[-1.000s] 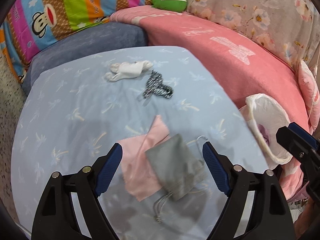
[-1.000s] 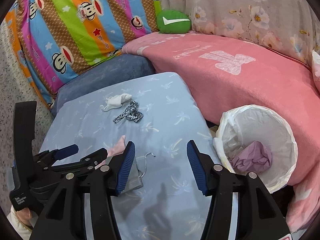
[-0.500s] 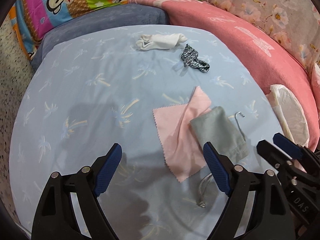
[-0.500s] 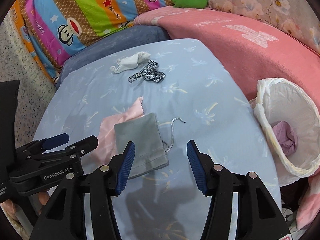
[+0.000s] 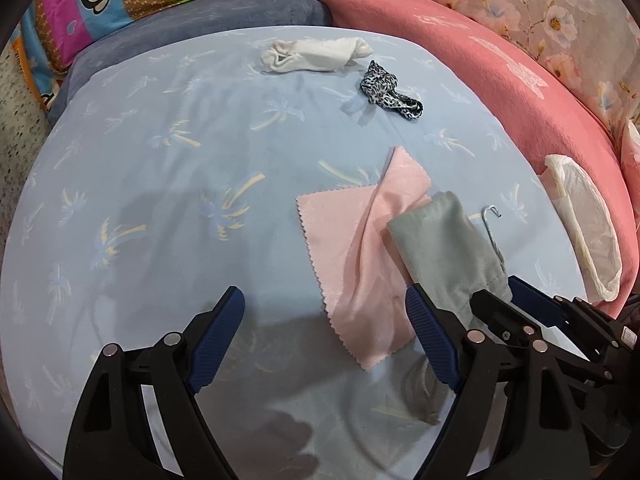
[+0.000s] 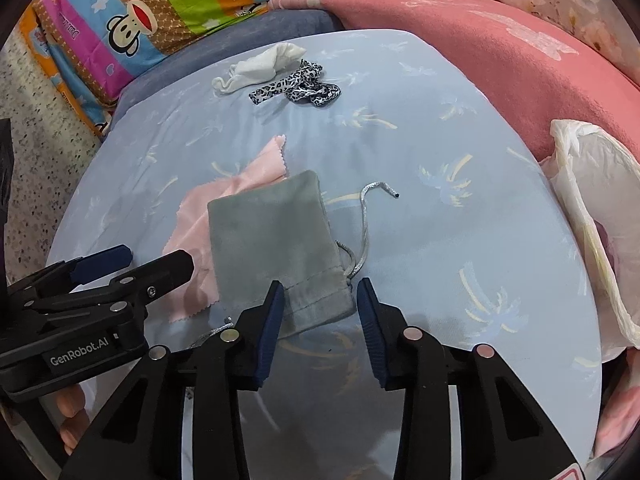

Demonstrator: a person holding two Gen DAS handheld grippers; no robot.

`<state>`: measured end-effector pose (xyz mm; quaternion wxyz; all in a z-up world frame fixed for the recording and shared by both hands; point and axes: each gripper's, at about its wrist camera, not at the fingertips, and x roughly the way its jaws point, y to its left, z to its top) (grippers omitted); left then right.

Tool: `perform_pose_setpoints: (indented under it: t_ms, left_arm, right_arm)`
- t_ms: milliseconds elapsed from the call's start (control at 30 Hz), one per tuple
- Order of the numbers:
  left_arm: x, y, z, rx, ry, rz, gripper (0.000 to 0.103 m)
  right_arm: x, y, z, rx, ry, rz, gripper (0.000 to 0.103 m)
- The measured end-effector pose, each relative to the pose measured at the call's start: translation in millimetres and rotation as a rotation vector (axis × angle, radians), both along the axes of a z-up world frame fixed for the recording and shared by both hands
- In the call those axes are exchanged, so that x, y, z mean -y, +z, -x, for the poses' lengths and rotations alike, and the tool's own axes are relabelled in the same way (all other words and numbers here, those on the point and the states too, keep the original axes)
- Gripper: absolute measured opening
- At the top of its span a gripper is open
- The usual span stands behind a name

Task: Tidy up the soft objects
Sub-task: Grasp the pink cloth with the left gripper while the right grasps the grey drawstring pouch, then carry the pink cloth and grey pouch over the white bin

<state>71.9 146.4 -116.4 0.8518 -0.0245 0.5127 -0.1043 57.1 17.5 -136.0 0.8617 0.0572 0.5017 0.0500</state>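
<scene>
A grey drawstring pouch lies on the light blue sheet, partly over a pink cloth. My right gripper hangs low over the pouch's gathered mouth. Its jaws are closing with that end between them, and a small gap still shows at the right pad. My left gripper stands wide open just above the sheet, its right finger beside the pink cloth and the pouch. Further back lie a white sock and a leopard-print band.
A white-lined bin with something purple inside stands at the bed's right edge. A pink blanket and a striped cartoon pillow border the far side. The pouch's silver cord trails to its right.
Both grippers have come down toward the sheet and now sit close over the pouch and pink cloth. The right jaws have narrowed around the pouch's mouth. The left jaws stay wide.
</scene>
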Motion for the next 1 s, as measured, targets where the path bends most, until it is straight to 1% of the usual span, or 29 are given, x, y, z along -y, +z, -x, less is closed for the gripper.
perform_pose_setpoints:
  t_ms: [100, 133, 200, 233, 300, 367, 467, 567, 633, 667, 733, 800, 900, 1000]
  left_arm:
    - [3, -6, -3, -0.015, -0.006, 0.0, 0.073]
    - [5, -6, -3, -0.006, -0.008, -0.008, 0.072]
    - [7, -5, -3, 0.0, -0.014, -0.012, 0.07]
    - [8, -5, -4, 0.002, -0.015, -0.013, 0.068]
    - [9, -5, -5, 0.004, -0.019, -0.013, 0.066]
    - [10, -4, -5, 0.007, -0.021, -0.013, 0.064]
    - [14, -4, -4, 0.011, -0.029, -0.016, 0.056]
    - [18, -3, -4, 0.011, -0.035, -0.011, 0.046]
    - [20, -3, -3, 0.012, -0.039, -0.011, 0.032]
    - [22, -3, -3, 0.009, -0.043, -0.007, 0.028]
    - [24, -2, -2, 0.0, -0.049, 0.004, 0.014]
    - [27, -2, -2, -0.01, -0.058, 0.012, 0.008]
    - [31, 3, 1, -0.004, -0.067, 0.021, 0.005]
    - [38, 12, 3, 0.018, -0.082, 0.027, 0.004]
  right_arm:
    - [-2, 0, -1, 0.0, 0.012, 0.002, 0.027]
    - [-2, 0, -1, 0.001, 0.016, 0.005, 0.025]
    - [0, 2, -1, 0.002, 0.017, 0.006, 0.014]
    - [1, 3, 0, 0.0, 0.015, 0.001, 0.013]
    - [4, 4, 0, 0.0, 0.007, -0.012, 0.01]
    - [8, 7, 1, 0.004, 0.0, -0.019, 0.009]
    - [14, 14, 4, 0.022, -0.016, -0.026, 0.009]
    - [19, 22, 6, 0.039, -0.028, -0.028, 0.009]
    - [23, 27, 8, 0.05, -0.039, -0.029, 0.009]
    - [24, 29, 9, 0.054, -0.043, -0.03, 0.009]
    - [28, 34, 10, 0.062, -0.054, -0.03, 0.009]
    - [32, 38, 13, 0.07, -0.066, -0.033, 0.009]
    - [39, 46, 17, 0.088, -0.086, -0.038, 0.009]
    - [47, 57, 21, 0.111, -0.11, -0.038, 0.009]
